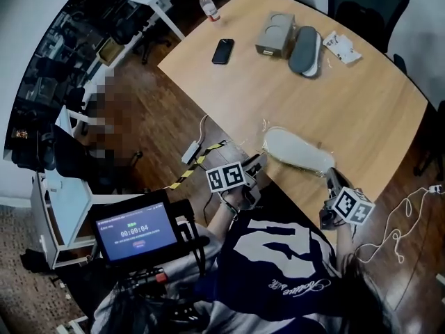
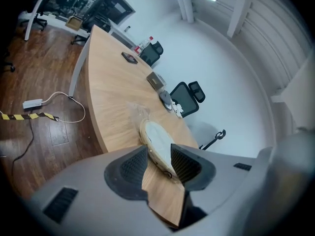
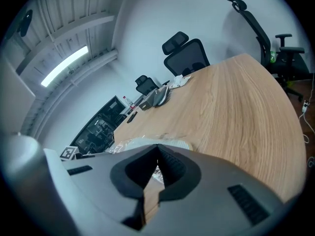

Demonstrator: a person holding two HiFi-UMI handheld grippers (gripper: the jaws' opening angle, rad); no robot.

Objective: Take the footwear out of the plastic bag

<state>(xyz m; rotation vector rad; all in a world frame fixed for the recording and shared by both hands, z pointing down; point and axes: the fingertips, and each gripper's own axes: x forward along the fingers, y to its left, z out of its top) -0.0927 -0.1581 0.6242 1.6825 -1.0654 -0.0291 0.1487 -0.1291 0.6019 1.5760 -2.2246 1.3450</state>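
Note:
A pale slipper point(image 1: 297, 150) wrapped in a clear plastic bag point(image 1: 268, 132) lies near the front edge of the wooden table point(image 1: 278, 96). My left gripper point(image 1: 258, 163) is at its left end, open. In the left gripper view the slipper's near end point(image 2: 155, 140) reaches in between the spread jaws of the left gripper point(image 2: 158, 163), and crinkled film point(image 2: 137, 111) shows beyond. My right gripper point(image 1: 331, 179) is at the slipper's right end. In the right gripper view the right gripper point(image 3: 157, 149) has its tips together just before the bagged slipper point(image 3: 132, 144). Whether film is pinched there I cannot tell.
Far across the table lie a dark slipper point(image 1: 304, 50), a grey box point(image 1: 275, 33), a white packet point(image 1: 342, 47), a black phone point(image 1: 222, 51) and a bottle point(image 1: 208, 5). A power strip point(image 1: 191, 152) with cable lies on the floor. A timer screen point(image 1: 135, 232) is at my left.

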